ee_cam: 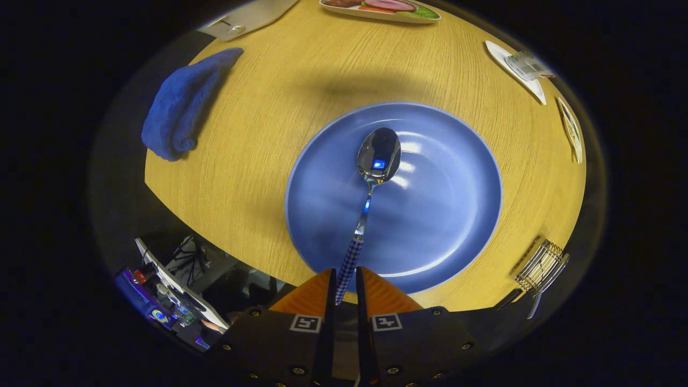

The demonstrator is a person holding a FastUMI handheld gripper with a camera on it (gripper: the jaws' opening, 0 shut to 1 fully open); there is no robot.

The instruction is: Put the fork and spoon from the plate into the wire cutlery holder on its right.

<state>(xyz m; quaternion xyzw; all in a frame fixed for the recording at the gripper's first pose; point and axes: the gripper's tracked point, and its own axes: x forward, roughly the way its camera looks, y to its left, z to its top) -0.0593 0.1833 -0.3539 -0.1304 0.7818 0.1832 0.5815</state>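
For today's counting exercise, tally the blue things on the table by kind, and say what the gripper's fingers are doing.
Blue plate: 1
Blue cloth: 1
Spoon with blue-checked handle: 1
Total: 3
The gripper is shut on the spoon's handle, its bowl out over the plate.

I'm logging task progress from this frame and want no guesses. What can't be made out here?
- Spoon handle end: hidden between the hand-held gripper fingers.
- Wire cutlery holder: small and warped near the fisheye rim; contents unclear, perhaps a handle sticking out.
- Whether the spoon is lifted or resting on the plate: cannot tell.
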